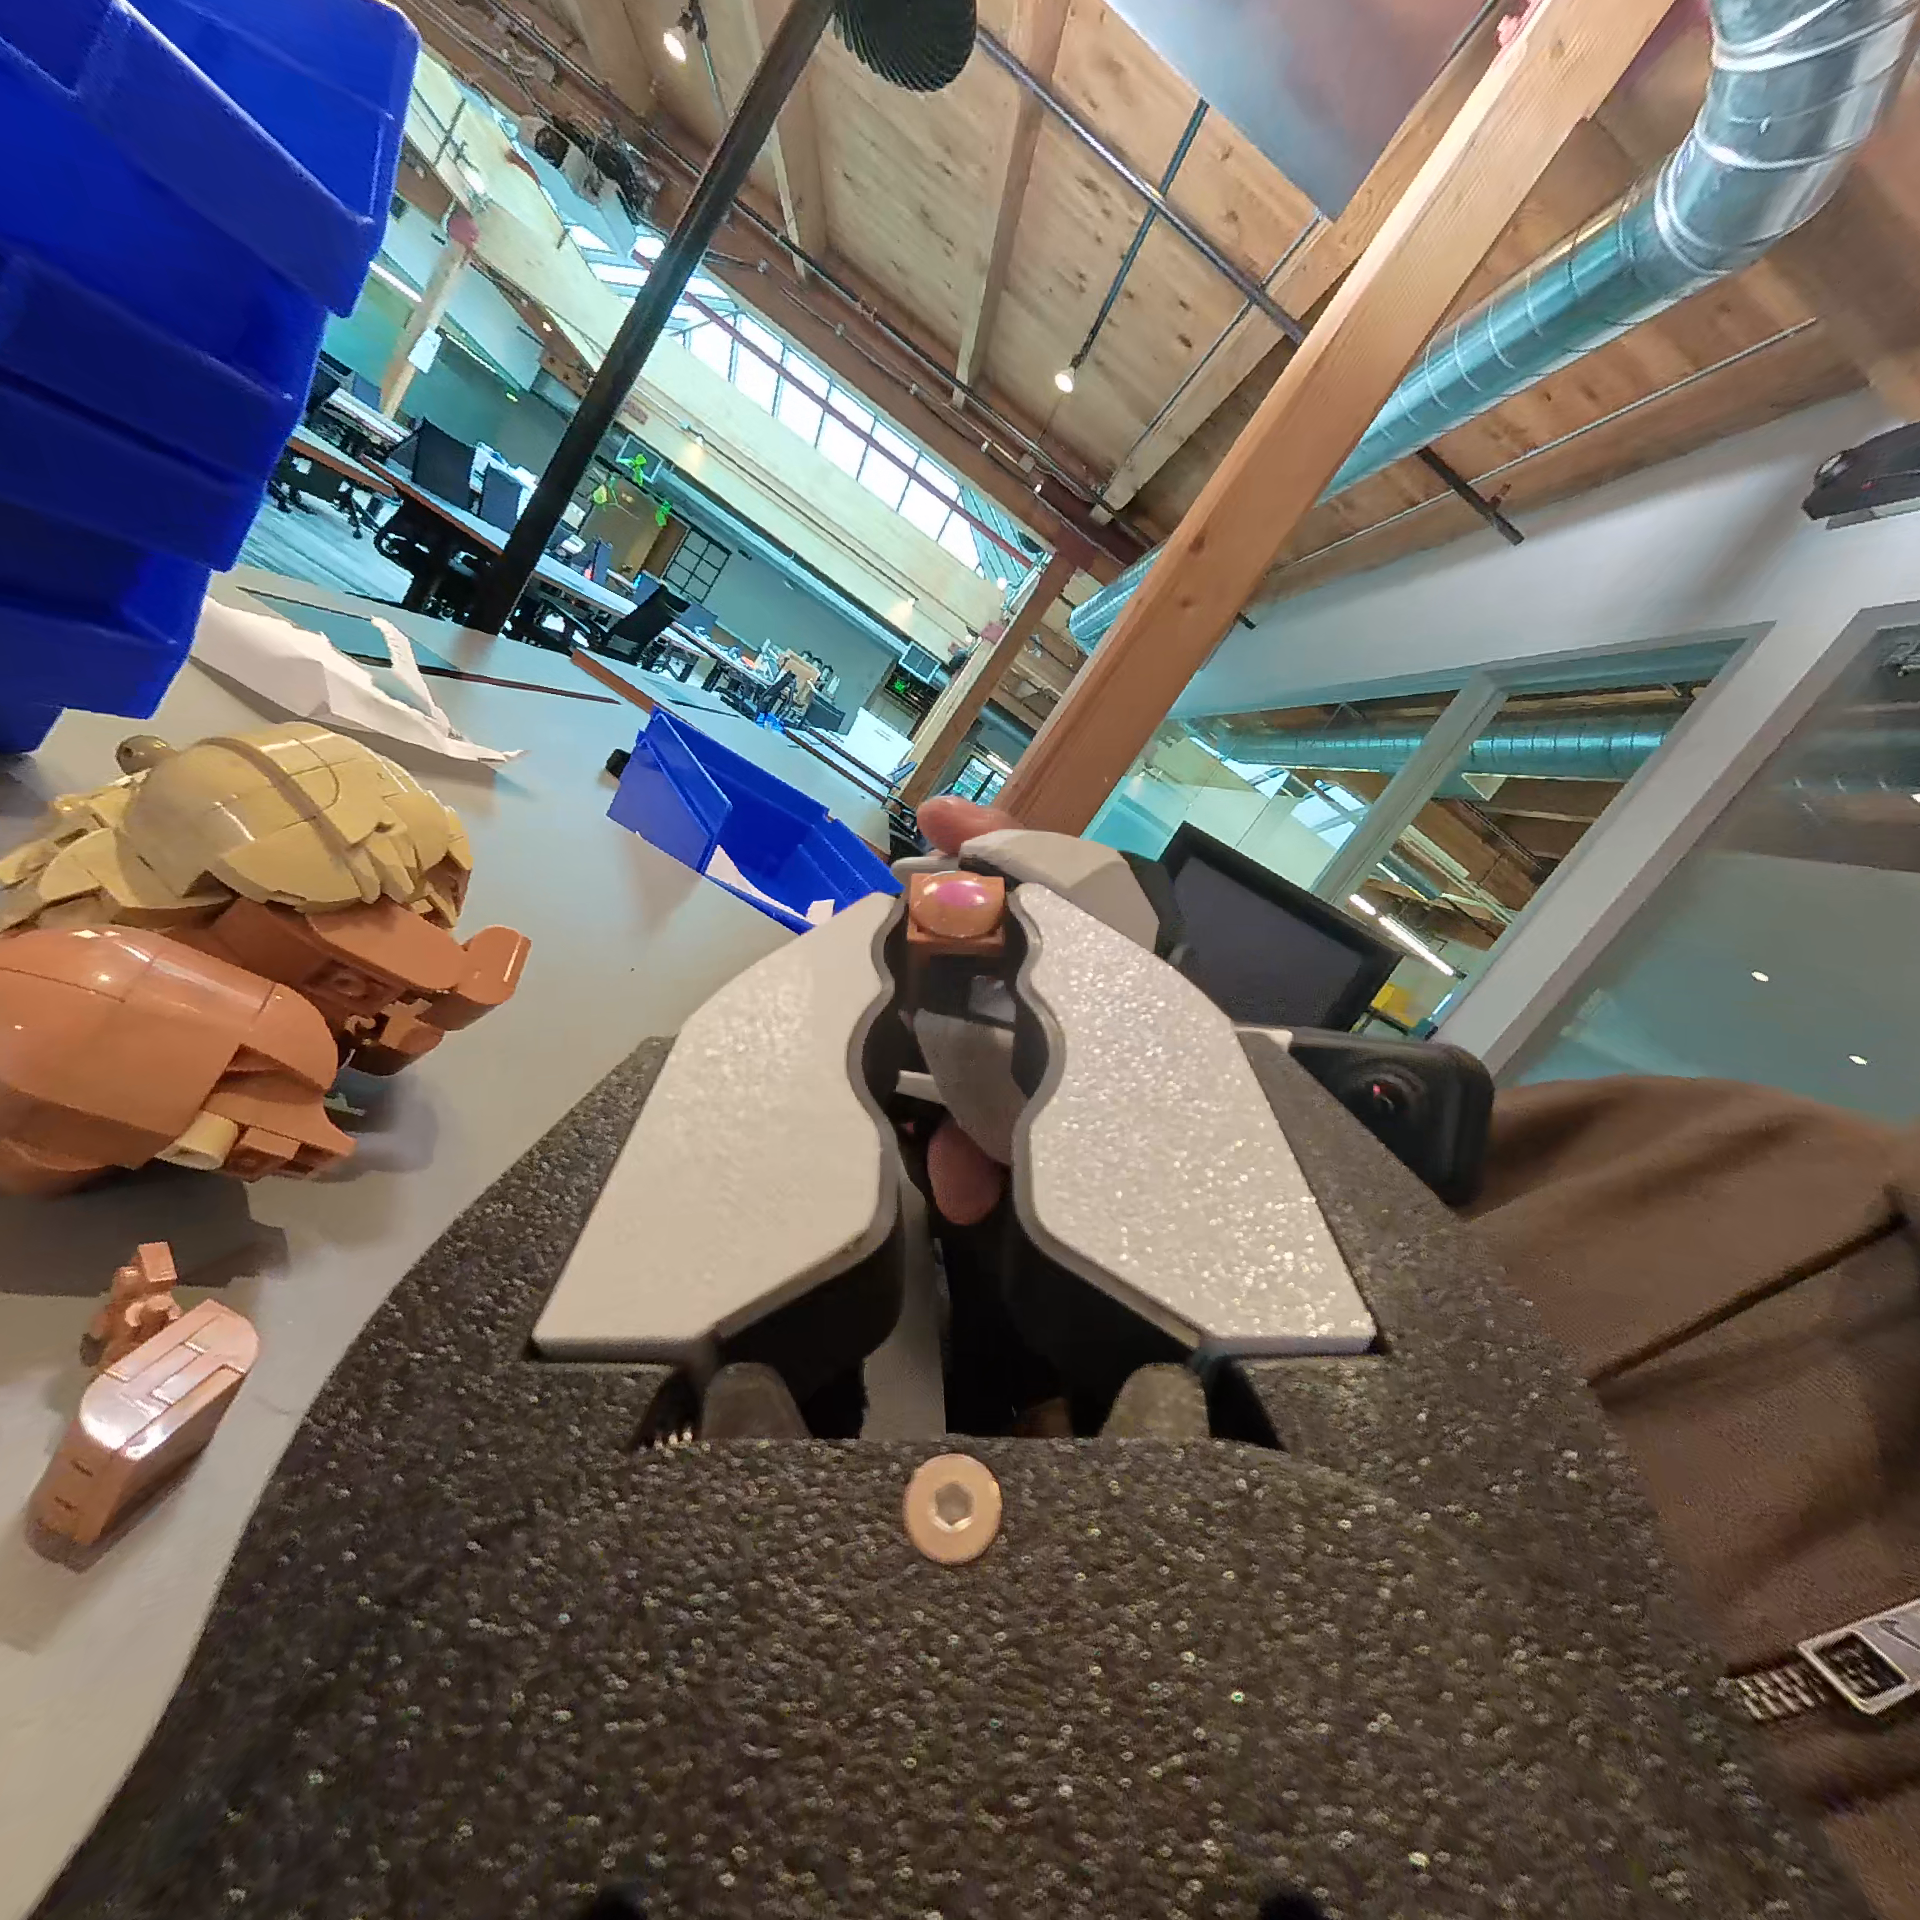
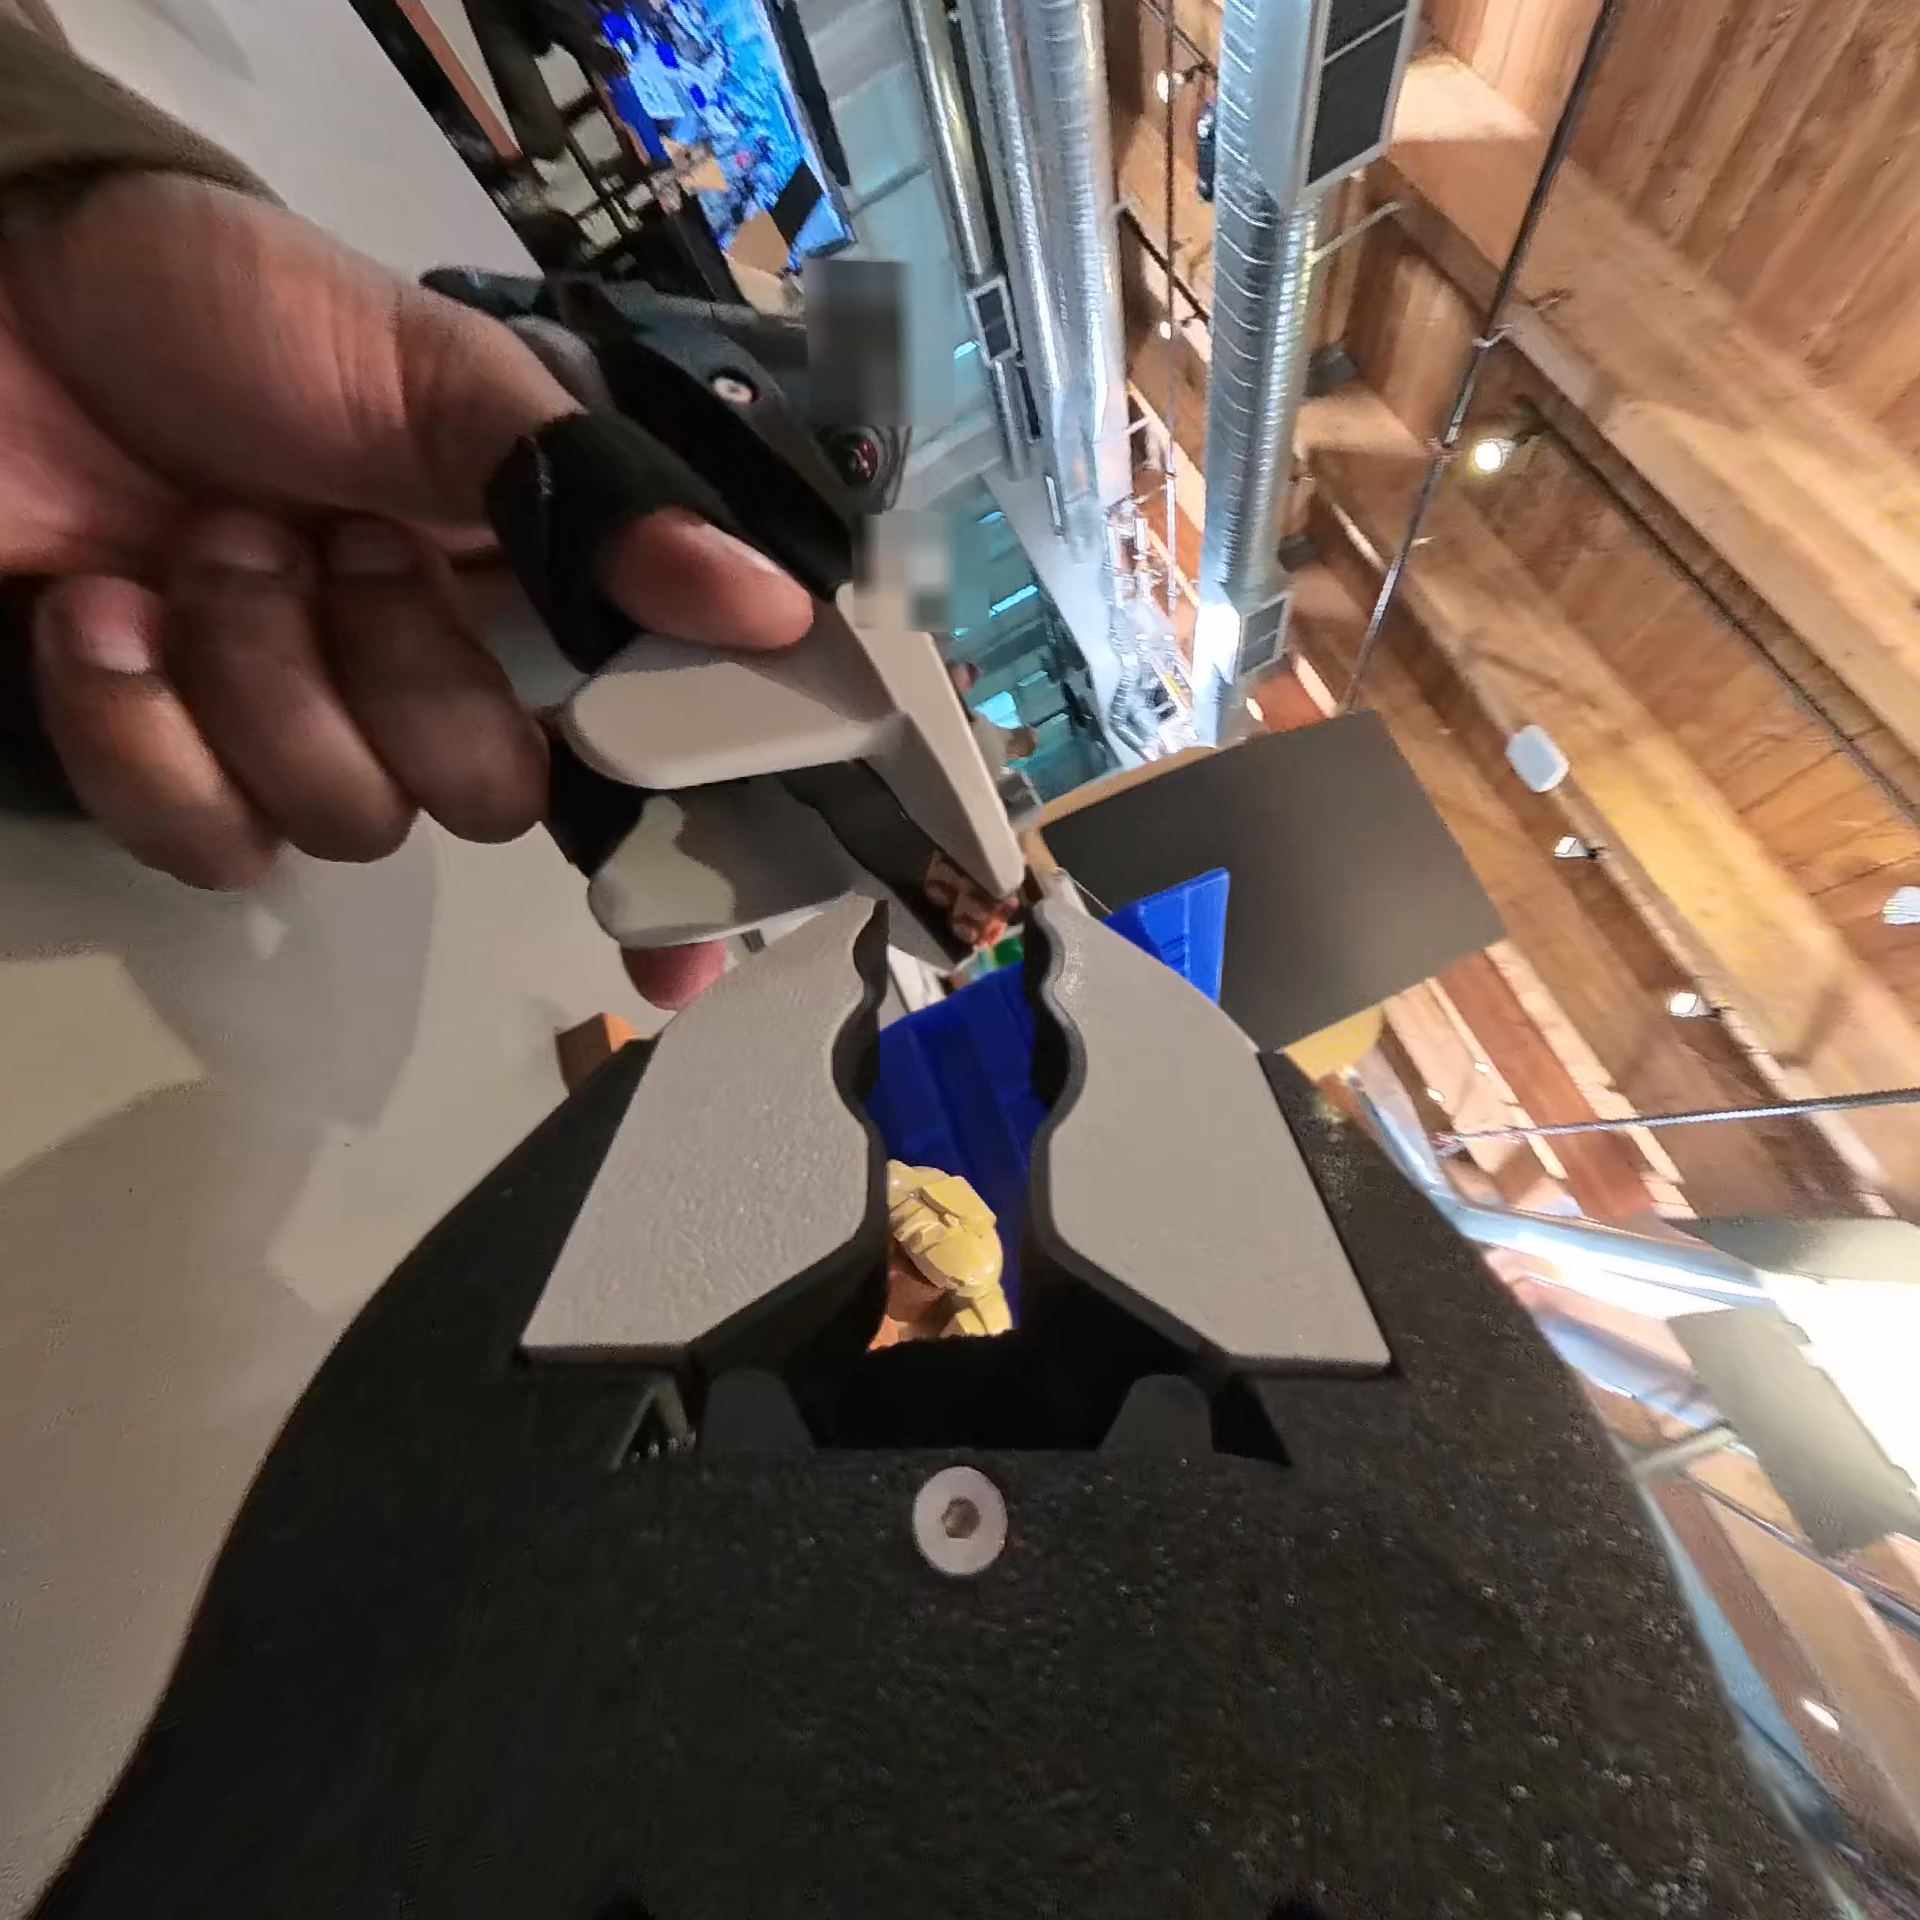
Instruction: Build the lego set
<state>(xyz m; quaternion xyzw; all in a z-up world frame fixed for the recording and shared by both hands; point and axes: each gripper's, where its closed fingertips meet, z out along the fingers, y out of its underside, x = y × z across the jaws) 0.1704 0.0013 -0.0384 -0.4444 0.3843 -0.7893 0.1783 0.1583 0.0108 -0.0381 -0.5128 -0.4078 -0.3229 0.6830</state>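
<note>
My left gripper [image 1: 956, 920] is shut on a small brown lego piece with a pink dome [image 1: 956, 902], held up off the table. My right gripper [image 2: 956, 920] is open. The left gripper's tip with the brown piece [image 2: 961, 899] sits between the right fingertips; whether they touch it is unclear. One right finger [image 1: 1049, 862] shows behind the piece in the left wrist view. A tan and brown lego animal model [image 1: 239, 935] lies on the grey table at the left; it also shows between the right fingers [image 2: 945, 1236].
Two loose brown lego parts [image 1: 156, 1392] lie on the grey table [image 1: 520, 831] near its front left. A stack of blue bins [image 1: 156, 312] stands at far left, another blue bin [image 1: 727, 821] farther back, white paper [image 1: 322, 665] behind the model, and a dark monitor [image 1: 1268, 935] at right. The tips of both grippers are at nearly the same place.
</note>
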